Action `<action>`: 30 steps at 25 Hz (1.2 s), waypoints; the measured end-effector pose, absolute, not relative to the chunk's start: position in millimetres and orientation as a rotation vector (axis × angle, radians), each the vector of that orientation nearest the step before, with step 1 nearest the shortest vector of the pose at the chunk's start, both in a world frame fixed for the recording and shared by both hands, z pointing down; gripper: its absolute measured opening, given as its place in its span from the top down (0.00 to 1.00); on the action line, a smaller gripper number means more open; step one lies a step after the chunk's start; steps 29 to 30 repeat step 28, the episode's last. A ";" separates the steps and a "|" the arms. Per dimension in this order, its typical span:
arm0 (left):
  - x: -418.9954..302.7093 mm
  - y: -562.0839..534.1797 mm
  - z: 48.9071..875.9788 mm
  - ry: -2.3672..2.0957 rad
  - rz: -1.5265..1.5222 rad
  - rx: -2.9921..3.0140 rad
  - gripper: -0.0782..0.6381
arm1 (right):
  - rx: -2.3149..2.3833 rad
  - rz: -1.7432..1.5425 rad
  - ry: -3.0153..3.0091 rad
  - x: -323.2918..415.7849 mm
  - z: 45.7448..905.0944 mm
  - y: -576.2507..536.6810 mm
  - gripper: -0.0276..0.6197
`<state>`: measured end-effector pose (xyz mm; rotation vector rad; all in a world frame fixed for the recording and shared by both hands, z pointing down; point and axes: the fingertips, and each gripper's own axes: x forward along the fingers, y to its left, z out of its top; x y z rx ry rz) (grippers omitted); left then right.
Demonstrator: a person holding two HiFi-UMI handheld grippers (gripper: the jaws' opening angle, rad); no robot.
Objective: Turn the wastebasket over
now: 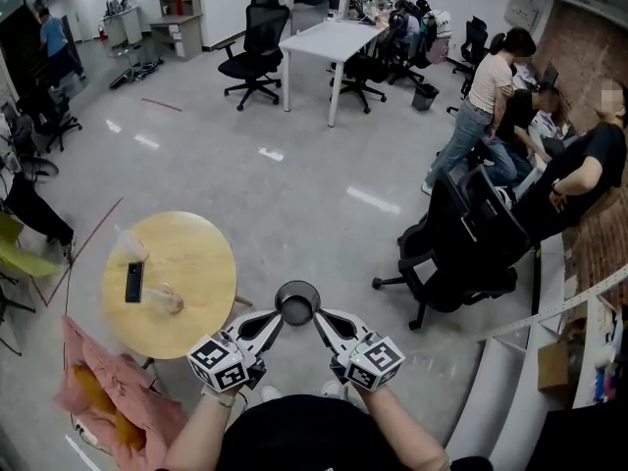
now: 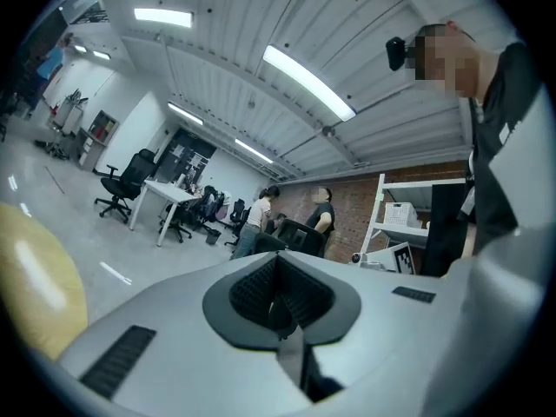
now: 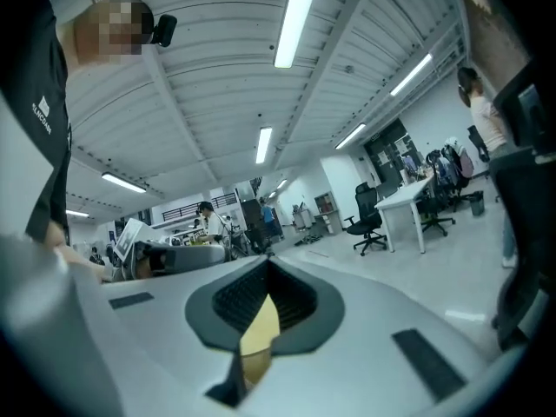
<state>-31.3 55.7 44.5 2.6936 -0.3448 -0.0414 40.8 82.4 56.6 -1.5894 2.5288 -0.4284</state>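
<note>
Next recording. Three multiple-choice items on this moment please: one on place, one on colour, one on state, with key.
1. The phone lies: A on the round table; B on the floor; C on a chair.
2. The wastebasket is: A white; B black; C red.
3. The left gripper and right gripper are: A wide open; B shut on the wastebasket's rim; C out of view.
Key: A, it rests on the wooden top; B, it looks dark all over; B, both tips pinch its rim in mid-air.

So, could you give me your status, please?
Left hand-held gripper, right hand-held gripper shut on wastebasket rim. Mouth up, not turned. Round table close left.
</note>
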 end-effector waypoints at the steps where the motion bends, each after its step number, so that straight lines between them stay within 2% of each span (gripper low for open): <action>1: -28.7 56.0 40.6 -0.351 -0.048 2.702 0.87 | -1.592 -0.411 2.535 44.2 54.1 83.2 0.94; 30: -23.8 66.5 36.9 -0.458 -0.054 2.723 0.87 | -1.639 -0.319 2.627 59.5 47.0 83.8 0.95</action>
